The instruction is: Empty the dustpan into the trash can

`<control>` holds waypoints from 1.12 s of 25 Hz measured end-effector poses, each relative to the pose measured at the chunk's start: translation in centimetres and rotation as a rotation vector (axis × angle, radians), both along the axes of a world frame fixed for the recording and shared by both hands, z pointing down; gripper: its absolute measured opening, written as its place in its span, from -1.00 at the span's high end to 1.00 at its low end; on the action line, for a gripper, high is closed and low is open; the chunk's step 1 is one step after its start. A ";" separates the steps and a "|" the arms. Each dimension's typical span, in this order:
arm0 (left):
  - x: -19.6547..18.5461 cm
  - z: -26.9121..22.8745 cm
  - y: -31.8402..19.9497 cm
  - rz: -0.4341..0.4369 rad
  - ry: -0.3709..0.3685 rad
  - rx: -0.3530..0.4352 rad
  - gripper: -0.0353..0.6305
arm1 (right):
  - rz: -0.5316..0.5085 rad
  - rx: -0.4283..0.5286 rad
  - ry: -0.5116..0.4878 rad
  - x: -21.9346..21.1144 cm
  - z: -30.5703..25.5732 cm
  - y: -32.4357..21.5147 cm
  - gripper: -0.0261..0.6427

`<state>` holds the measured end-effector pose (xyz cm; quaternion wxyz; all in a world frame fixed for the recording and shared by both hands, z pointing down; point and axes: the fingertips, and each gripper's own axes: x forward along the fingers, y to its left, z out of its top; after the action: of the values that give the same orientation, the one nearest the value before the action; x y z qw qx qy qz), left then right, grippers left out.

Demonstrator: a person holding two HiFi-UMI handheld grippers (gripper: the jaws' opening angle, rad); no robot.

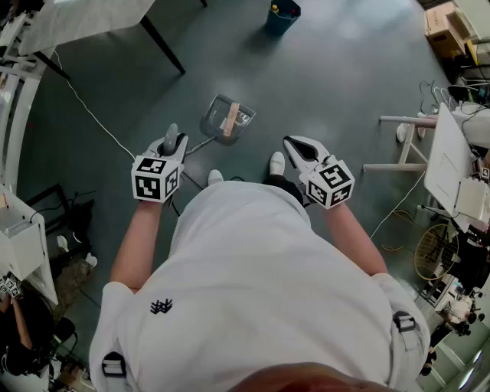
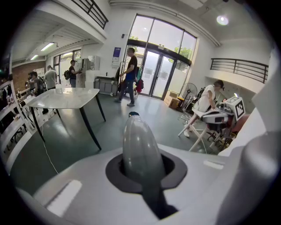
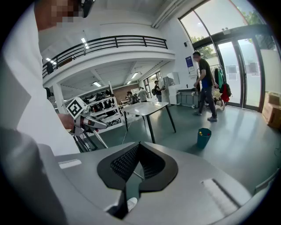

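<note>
Grey dustpan (image 1: 227, 118) out in front of the white shoes (image 1: 276, 162), over dark green floor (image 1: 337, 84); lifted or resting, impossible to tell. Loaded with a wooden strip (image 1: 230, 119) and pale scraps. Joined by a thin rod to its handle (image 2: 137, 147), clamped between the jaws of the left gripper (image 1: 173, 144), rounded grey end poking out past them. Right gripper (image 1: 295, 144) off to the other side, well apart from the pan, jaws closed tip to tip on nothing, only a sliver of floor and shoe visible below the tips. Teal trash can (image 1: 282, 15) far ahead, well beyond the pan, upright, bits of yellow inside. White table (image 1: 84, 19) off to the left.
</note>
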<state>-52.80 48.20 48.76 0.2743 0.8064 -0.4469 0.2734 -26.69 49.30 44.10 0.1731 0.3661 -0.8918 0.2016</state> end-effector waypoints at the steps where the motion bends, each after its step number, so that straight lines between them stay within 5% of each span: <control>1: 0.8 0.0 -0.3 -0.002 -0.004 -0.002 0.68 | 0.000 -0.001 -0.003 0.9 0.1 -0.1 0.92; 18: 19.5 -2.2 -10.8 -0.215 -0.036 0.002 0.68 | -0.016 0.021 -0.035 25.3 -0.2 -7.9 0.92; 28: 25.3 -2.8 -21.3 -0.184 -0.046 0.006 0.68 | -0.007 0.019 -0.048 29.7 1.4 -16.3 0.79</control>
<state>-27.55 26.93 46.00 0.2856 0.7561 -0.5262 0.2642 3.02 33.03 45.50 0.1491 0.3597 -0.8989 0.2011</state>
